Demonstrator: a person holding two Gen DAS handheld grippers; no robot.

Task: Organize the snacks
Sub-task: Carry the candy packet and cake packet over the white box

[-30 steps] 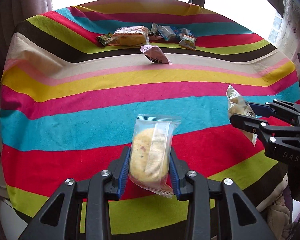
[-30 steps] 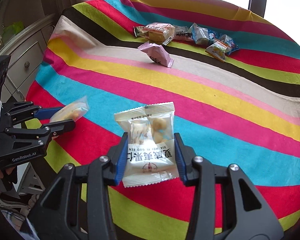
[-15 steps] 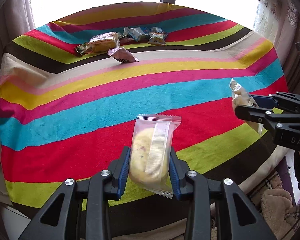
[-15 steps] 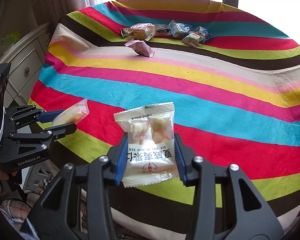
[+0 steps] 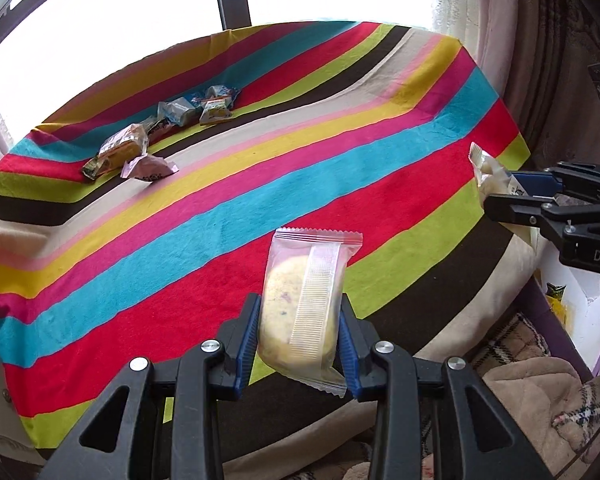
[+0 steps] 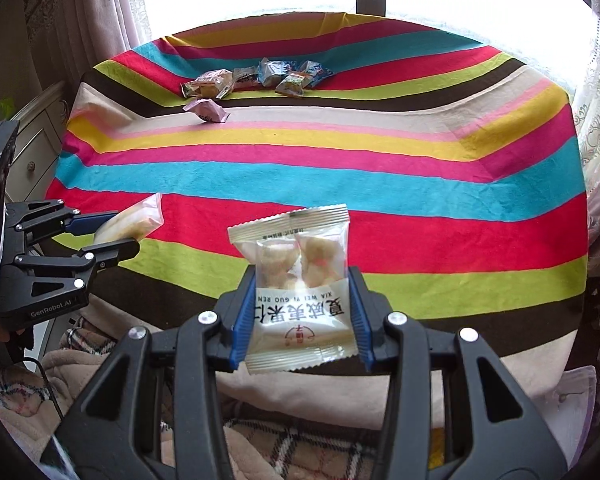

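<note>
Snacks [image 6: 256, 76] already sit grouped at the table's [image 6: 380, 184] far side. My left gripper [image 5: 300, 320] has its fingers clamped on a cake packet [image 5: 304, 300], my right gripper [image 6: 300, 312] on a nut packet [image 6: 296, 280], both over the near edge; I judge these two remain to place.

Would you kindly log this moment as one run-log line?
left gripper: shut on cake packet | right gripper: shut on nut packet | both held clear of striped cloth | snack pile: far side
</note>
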